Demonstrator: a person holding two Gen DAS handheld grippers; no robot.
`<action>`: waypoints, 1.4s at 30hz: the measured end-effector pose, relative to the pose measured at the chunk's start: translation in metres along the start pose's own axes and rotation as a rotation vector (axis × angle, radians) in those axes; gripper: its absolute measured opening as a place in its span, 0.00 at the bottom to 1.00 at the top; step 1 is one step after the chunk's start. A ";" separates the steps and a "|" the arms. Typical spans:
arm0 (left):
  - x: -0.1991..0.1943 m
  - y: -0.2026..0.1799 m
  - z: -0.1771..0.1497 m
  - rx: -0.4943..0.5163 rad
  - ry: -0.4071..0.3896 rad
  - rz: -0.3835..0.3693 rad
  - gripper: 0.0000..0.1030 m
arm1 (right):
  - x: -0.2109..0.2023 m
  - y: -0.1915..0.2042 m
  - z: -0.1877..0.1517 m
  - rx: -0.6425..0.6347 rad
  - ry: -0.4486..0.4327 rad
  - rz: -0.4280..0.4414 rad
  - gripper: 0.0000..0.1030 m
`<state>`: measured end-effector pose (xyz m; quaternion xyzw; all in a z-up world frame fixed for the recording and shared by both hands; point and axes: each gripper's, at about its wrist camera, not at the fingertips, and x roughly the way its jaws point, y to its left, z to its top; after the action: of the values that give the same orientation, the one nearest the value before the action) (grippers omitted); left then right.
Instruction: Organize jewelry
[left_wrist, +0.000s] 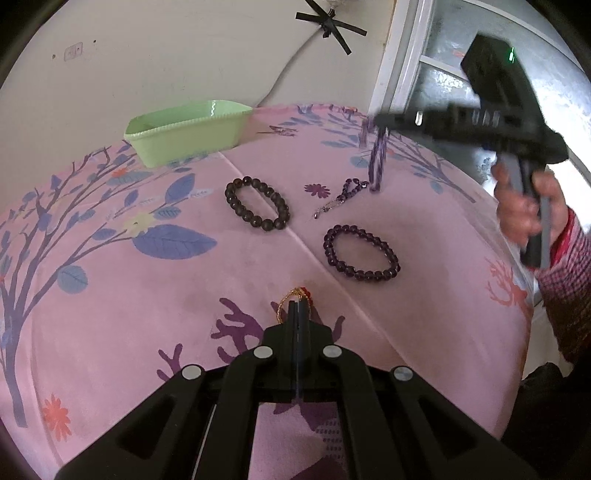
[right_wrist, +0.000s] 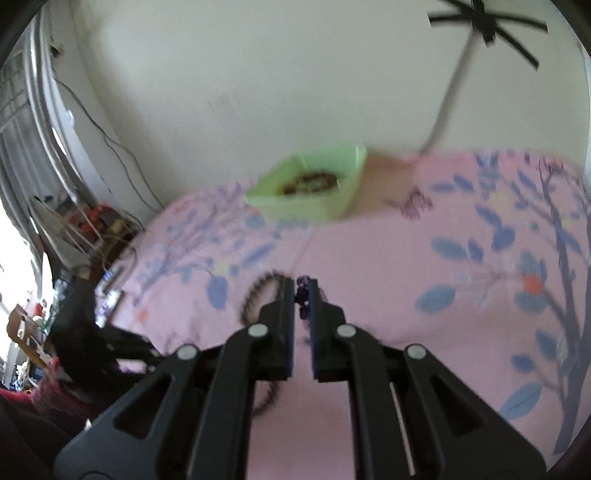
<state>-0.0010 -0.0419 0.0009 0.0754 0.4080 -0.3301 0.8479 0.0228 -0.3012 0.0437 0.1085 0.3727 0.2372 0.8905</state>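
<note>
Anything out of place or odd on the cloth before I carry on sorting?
Nothing damaged. One oddity: the purple bead string held in the right gripper is only half lifted, its clasp end trailing on the pink cloth between the two bead bracelets, so it could snag one.

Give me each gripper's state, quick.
Left gripper: closed on a gold chain.
Right gripper: closed on a purple bead strand.

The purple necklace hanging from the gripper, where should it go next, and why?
Probably carry it over the green tub and let go. The right gripper is shut on the purple necklace, whose end still touches the pink cloth, and the tub already holds some beads.
</note>
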 end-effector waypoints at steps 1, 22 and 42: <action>-0.001 0.000 0.001 -0.002 -0.004 -0.007 0.05 | 0.006 -0.001 -0.007 -0.003 0.027 -0.006 0.07; -0.011 -0.002 -0.004 0.046 -0.012 -0.009 0.05 | 0.035 0.078 -0.058 -0.226 0.139 0.090 0.53; -0.012 0.005 0.017 0.008 -0.039 -0.017 0.05 | 0.017 0.057 -0.050 -0.185 0.064 0.009 0.06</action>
<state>0.0073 -0.0389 0.0204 0.0689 0.3906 -0.3405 0.8525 -0.0223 -0.2428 0.0198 0.0198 0.3769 0.2780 0.8834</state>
